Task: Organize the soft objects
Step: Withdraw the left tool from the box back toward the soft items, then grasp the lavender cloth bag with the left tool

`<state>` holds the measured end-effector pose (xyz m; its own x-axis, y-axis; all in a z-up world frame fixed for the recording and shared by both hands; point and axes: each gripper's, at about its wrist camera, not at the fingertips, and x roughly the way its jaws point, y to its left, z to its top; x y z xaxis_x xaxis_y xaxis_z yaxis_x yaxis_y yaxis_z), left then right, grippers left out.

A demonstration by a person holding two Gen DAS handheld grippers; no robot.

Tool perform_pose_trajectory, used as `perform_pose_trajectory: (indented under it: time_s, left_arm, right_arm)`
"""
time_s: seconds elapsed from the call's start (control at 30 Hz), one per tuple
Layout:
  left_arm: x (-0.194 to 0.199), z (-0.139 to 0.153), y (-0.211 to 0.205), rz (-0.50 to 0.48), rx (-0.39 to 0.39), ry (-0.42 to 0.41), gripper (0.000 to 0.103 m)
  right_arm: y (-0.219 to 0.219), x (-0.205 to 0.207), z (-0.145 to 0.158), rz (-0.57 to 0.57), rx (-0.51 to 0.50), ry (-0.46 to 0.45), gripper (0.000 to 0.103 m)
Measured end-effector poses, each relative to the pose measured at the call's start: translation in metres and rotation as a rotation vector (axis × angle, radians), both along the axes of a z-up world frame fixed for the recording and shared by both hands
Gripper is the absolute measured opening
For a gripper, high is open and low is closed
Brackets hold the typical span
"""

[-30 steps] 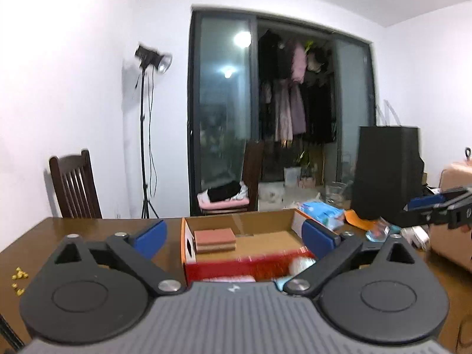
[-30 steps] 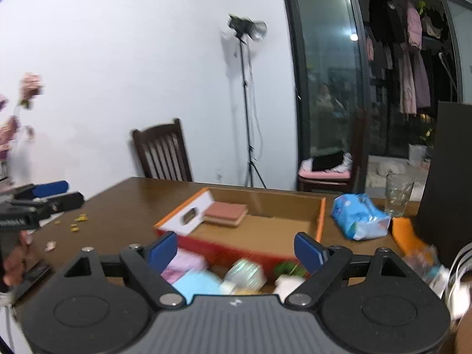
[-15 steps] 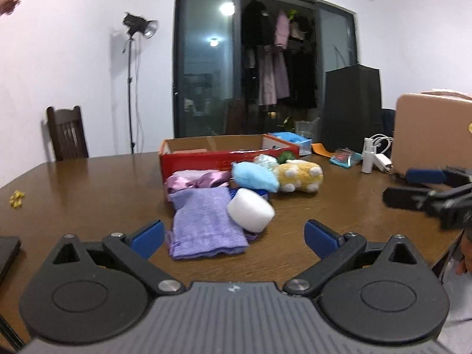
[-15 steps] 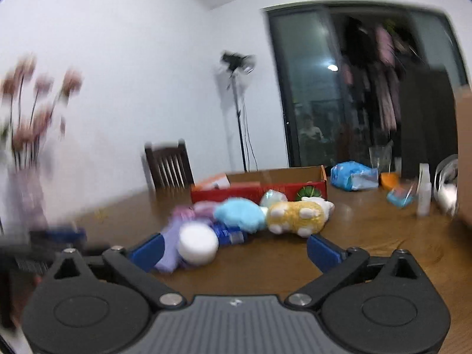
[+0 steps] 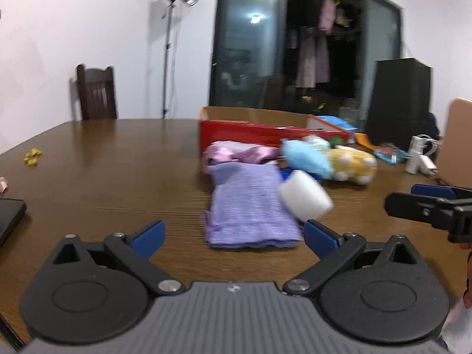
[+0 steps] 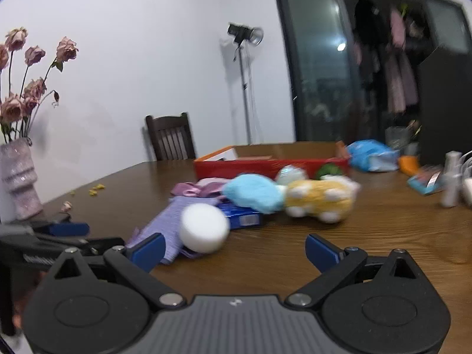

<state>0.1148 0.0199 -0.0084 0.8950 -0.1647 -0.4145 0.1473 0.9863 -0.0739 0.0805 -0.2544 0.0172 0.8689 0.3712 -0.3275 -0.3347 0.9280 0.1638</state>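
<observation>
A pile of soft things lies on the wooden table before a red cardboard box (image 5: 265,131) (image 6: 265,165): a folded purple cloth (image 5: 247,209) (image 6: 165,227), a white foam roll (image 5: 305,199) (image 6: 204,227), a pink satin cloth (image 5: 239,153), a light blue plush (image 5: 305,159) (image 6: 253,193) and a yellow plush (image 5: 352,163) (image 6: 320,196). My left gripper (image 5: 234,234) is open and empty, just short of the purple cloth. My right gripper (image 6: 234,247) is open and empty, near the foam roll.
A blue packet (image 6: 240,216) lies under the plush toys. A vase of dried roses (image 6: 17,183) stands at the table's left edge. A blue bag (image 6: 371,153), bottles (image 6: 450,183) and a black box (image 5: 398,103) stand at the right. A chair (image 5: 96,93) is behind.
Both grippers have pulled back from over the box and dropped low to the table. The soft pile now lies in front of them. Both stay open.
</observation>
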Motion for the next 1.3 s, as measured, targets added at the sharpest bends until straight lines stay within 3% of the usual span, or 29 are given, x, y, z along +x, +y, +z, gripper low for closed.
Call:
perform_pose_trajectory:
  time_s: [0.23,0.3,0.33,0.37,0.47,0.53,0.6,0.63,0.73,0.83,0.9,0.93,1.0,1.07,1.13,1.2,1.3]
  left_arm:
    - [0.033,0.005,0.012,0.043,-0.031,0.036,0.1]
    - [0.039,0.005,0.011,0.034,-0.046,0.048,0.099]
    - [0.043,0.004,0.011,0.025,-0.052,0.053,0.099]
    - [0.047,0.004,0.01,0.018,-0.055,0.062,0.098]
    - [0.06,-0.001,0.001,-0.008,-0.052,0.1,0.085]
    - [0.065,-0.003,-0.005,-0.023,-0.061,0.129,0.067]
    - [0.067,-0.005,-0.012,-0.041,-0.065,0.152,0.052]
    - [0.066,-0.006,-0.016,-0.044,-0.06,0.154,0.045]
    - [0.059,-0.008,-0.025,-0.039,-0.055,0.175,0.022]
    - [0.045,-0.008,-0.032,-0.066,-0.117,0.203,0.018]
    - [0.031,-0.006,-0.038,-0.124,-0.193,0.221,0.02]
    - [0.025,-0.003,-0.039,-0.17,-0.227,0.23,0.026]
    - [0.012,0.006,-0.037,-0.219,-0.244,0.205,0.033]
    - [0.002,0.019,-0.028,-0.17,-0.197,0.113,0.049]
    - [0.005,0.027,-0.017,-0.118,-0.146,0.049,0.077]
    - [0.019,0.029,-0.011,-0.083,-0.099,0.017,0.086]
    - [0.054,0.021,-0.009,-0.068,-0.059,0.047,0.084]
  right_arm:
    - [0.049,0.077,-0.008,0.058,-0.011,0.105,0.085]
    - [0.051,0.09,-0.012,0.059,-0.002,0.147,0.074]
    - [0.051,0.093,-0.013,0.067,0.008,0.159,0.059]
    - [0.05,0.093,-0.013,0.069,-0.001,0.164,0.055]
    - [0.043,0.082,-0.009,0.013,-0.092,0.119,0.055]
    - [0.034,0.074,-0.006,-0.067,-0.169,0.08,0.058]
    - [0.026,0.064,-0.004,-0.117,-0.226,0.051,0.072]
    - [0.02,0.059,-0.003,-0.133,-0.219,0.04,0.08]
    - [0.002,0.042,-0.001,-0.153,-0.152,0.037,0.08]
    - [-0.002,0.026,-0.001,-0.153,-0.131,0.013,0.08]
    - [-0.001,0.017,0.0,-0.13,-0.113,0.001,0.079]
    - [0.0,0.012,0.0,-0.112,-0.103,-0.001,0.079]
    - [0.001,0.004,0.0,-0.086,-0.093,-0.009,0.078]
    - [0.002,-0.004,0.001,-0.074,-0.09,-0.007,0.078]
    - [0.003,-0.003,-0.003,-0.031,-0.058,0.038,0.077]
    - [0.008,0.007,-0.011,0.015,-0.011,0.096,0.076]
    - [0.019,0.031,-0.018,-0.001,0.005,0.161,0.074]
